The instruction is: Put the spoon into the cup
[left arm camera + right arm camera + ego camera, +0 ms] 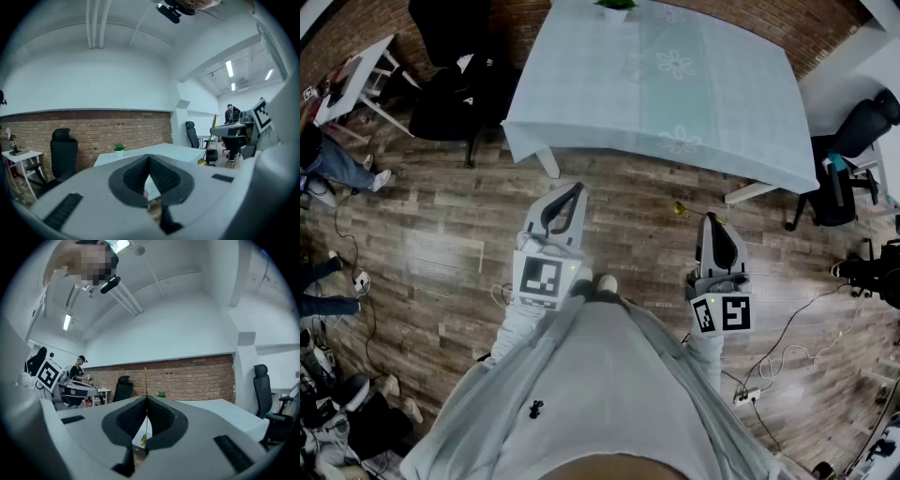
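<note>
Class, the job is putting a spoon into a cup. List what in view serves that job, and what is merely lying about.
For the job: thin golden spoon, pinched in the right gripper; no cup shows.
Lying about: table under a pale patterned cloth, small green potted plant, black office chair.

Your head camera is looking steeply down, with the table (675, 84) lying ahead of you. The cameras on your left gripper (573, 192) and right gripper (710, 220) are riding low and facing the table, well back from it, with the brick wall (93, 133) beyond. All three views are sharing the table and its plant (616, 7).
</note>
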The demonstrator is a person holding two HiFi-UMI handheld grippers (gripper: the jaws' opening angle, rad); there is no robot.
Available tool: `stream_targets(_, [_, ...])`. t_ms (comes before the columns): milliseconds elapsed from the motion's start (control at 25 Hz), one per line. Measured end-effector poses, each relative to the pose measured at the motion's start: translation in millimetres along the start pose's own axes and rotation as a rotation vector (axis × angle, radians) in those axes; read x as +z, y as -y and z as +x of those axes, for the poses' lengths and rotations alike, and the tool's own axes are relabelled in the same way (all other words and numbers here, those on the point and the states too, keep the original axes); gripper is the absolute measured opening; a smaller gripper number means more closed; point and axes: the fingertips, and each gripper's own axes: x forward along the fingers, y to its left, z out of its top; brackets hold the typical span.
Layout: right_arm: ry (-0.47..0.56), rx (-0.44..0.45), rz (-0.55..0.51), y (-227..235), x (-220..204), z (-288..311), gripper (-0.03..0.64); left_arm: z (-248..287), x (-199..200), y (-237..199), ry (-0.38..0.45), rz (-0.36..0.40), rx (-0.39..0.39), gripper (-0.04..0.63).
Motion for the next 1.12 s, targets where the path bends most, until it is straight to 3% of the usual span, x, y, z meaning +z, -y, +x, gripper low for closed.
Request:
stream_targets(640, [-0.010, 0.029, 0.032, 22, -12, -5, 0.020, 7, -5, 10, -0.014, -0.016, 0.062, 0.018])
stream_targets(1120, [-0.005, 0.036, 0.041, 46, -21, 97, 0.020, 87, -10, -52, -0.011, -0.020, 0.067, 0.018])
